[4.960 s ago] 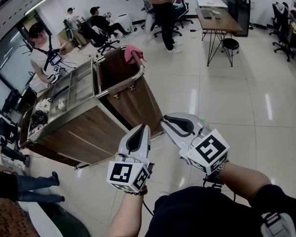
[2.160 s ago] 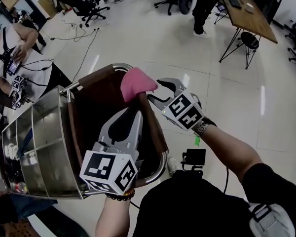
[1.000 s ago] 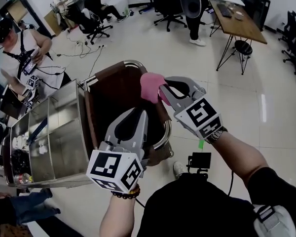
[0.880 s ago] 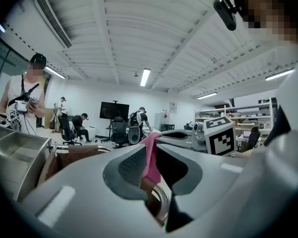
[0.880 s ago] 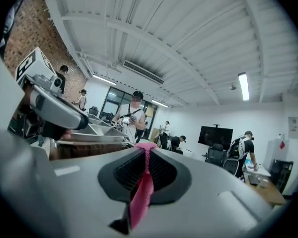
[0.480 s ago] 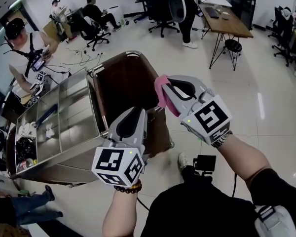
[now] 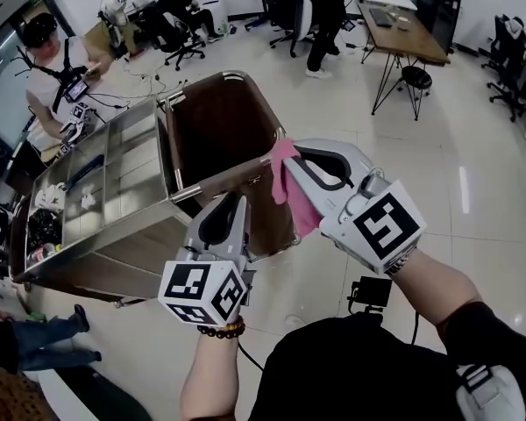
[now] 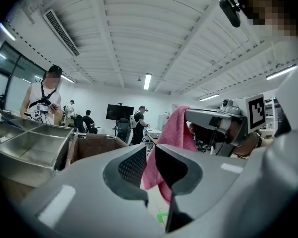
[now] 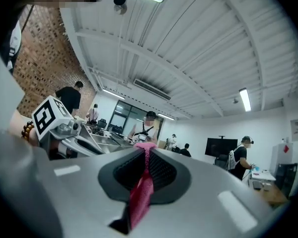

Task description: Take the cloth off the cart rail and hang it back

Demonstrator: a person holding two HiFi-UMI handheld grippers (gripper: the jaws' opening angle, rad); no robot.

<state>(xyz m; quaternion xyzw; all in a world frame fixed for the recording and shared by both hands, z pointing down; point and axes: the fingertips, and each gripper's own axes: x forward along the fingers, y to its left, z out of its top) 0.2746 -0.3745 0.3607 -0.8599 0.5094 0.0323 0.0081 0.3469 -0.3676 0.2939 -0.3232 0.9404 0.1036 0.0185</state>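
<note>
Right hand-held gripper [image 7: 285, 158]: jaws closed tight on a fold of the pink cloth [image 7: 293, 204]. In the right gripper view the cloth [image 9: 141, 192] runs as a thin strip pinched between the pads. The gripper points about level.
Left hand-held gripper [image 7: 235, 202]: jaws a narrow gap apart with nothing between them. The cloth [image 8: 176, 128] seen through the gap hangs beyond them, from the other gripper. It is held low, beside the cart's near side.
Cart [image 7: 114, 182]: steel, with open tray compartments on top and a brown bag [image 7: 215, 121] at the end nearer the grippers.
Cart rail [image 7: 228, 175]: metal bar around the bag's mouth. It is bare, with no cloth draped on any stretch in view.
Cloth, place: in the air, held by its upper edge just off the rail's near corner. The rest dangles free over the floor [image 7: 403, 191]. The left gripper view shows it apart from the bag.
Task, done: judged half complete, as the cloth is off the rail and in a firm pinch.
Task, left: carry the cloth back over the rail, drape it so that it hangs on both sides, then release.
Risk: the pinch takes only one fold, so the cloth may land bunched instead of spread.
</note>
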